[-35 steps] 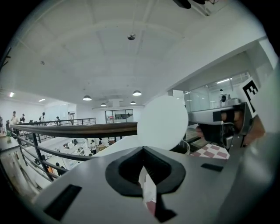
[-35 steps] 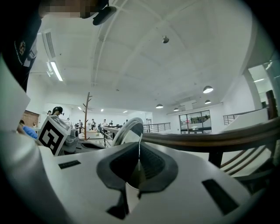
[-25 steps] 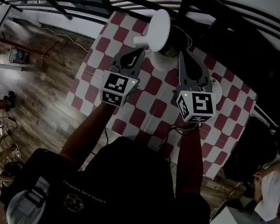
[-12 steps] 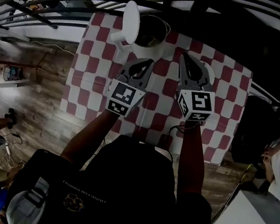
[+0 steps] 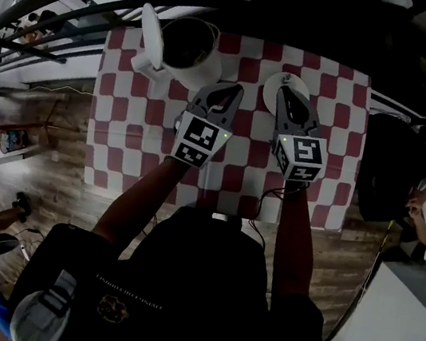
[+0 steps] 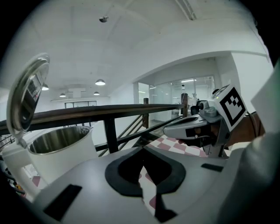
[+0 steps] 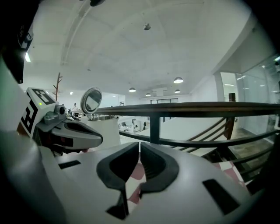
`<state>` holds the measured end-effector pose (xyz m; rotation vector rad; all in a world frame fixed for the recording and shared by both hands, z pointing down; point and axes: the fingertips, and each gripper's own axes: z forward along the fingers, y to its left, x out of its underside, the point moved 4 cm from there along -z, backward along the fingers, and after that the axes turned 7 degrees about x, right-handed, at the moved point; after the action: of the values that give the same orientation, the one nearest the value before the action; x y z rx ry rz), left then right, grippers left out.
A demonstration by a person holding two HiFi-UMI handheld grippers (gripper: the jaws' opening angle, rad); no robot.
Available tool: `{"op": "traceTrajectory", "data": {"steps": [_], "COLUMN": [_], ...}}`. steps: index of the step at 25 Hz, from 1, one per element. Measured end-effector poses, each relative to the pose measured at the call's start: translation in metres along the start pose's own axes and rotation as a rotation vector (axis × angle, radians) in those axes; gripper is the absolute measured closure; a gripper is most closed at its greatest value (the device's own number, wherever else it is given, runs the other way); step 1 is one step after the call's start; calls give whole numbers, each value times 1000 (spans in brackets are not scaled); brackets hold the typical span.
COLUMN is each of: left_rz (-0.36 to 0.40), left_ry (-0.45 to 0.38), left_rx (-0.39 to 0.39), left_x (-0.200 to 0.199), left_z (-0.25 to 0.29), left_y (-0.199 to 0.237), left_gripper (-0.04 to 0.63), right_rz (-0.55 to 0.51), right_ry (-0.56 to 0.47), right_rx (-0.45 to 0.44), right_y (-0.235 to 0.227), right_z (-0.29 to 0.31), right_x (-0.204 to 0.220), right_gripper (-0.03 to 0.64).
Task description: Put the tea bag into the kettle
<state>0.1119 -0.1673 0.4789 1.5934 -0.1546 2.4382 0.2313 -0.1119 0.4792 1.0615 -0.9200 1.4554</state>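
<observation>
1. My left tongs and right tongs are both pressed together with nothing between them.
2. A second ago they flanked the white kettle with a steel inside. Now it stands apart at the upper left, its hinged lid up.
3. My right tips now lie over a small white round dish on the red-and-white checked tabletop.
4. The tea bag shows in no view. I judge it is either already in the kettle or on that dish.
</observation>
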Motion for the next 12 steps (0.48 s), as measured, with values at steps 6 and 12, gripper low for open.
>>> {"op": "traceTrajectory", "data": {"steps": [6, 12], "left_rz": [-4, -18], "left_ry": [21, 58], "left_rx": [29, 32], "left_x": [7, 21], "left_z": [35, 64], "left_y": [-2, 9], "left_gripper": [592, 592], "right_rz": [21, 33], "right_ry": [106, 193], "right_rx": [57, 105], "right_y": [-25, -45], "right_z": [0, 18], "right_x": [41, 77], "right_gripper": [600, 598]}}
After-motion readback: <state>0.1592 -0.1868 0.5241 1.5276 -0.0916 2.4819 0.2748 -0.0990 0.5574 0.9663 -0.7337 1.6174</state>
